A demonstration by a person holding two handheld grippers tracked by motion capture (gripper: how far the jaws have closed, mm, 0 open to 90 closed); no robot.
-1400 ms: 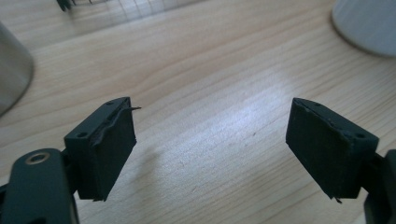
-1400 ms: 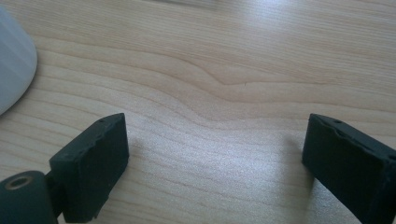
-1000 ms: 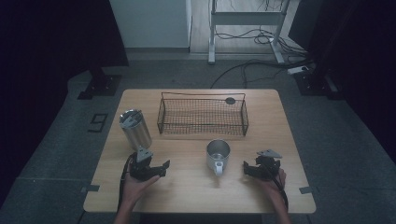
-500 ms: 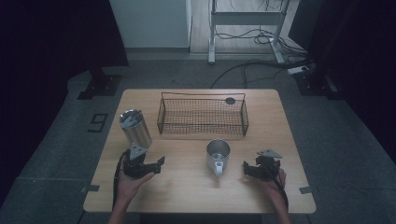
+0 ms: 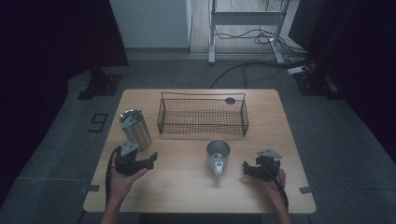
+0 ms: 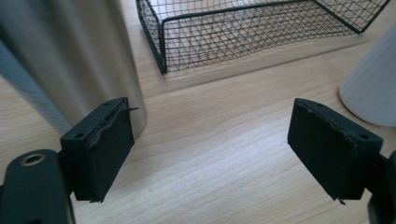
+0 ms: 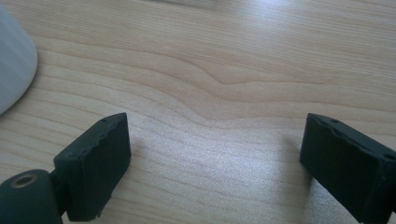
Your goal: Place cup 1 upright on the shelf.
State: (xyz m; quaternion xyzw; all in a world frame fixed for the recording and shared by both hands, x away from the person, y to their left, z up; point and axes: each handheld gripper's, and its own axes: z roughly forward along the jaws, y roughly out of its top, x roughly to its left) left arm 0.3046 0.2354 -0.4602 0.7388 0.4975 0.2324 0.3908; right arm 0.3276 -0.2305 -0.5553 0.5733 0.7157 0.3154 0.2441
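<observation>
Tumbler [image 5: 135, 128] of brushed steel is seen standing upright on the wooden table [image 5: 187, 191], at about 12 o'clock from the left gripper [image 5: 150, 158] and just beside it in the high view. In the left gripper view the tumbler is found at 10 o'clock, close behind the left-hand pad [image 6: 100, 149], though contact cannot be made out. The left gripper is released: its jaws have just been opening, and nothing but bare wood is seen between them.

A metal mug [image 5: 218, 151] is set upright near the table's middle, its handle turned toward 6 o'clock, at roughly 9 o'clock from the right gripper [image 5: 246, 169] and apart from it. The right gripper is likewise released, its jaws spread over empty tabletop, and the mug's pale side is caught at 10 o'clock in the right gripper view.

A black wire basket [image 5: 201, 116] is placed at 12 o'clock from the mug.
</observation>
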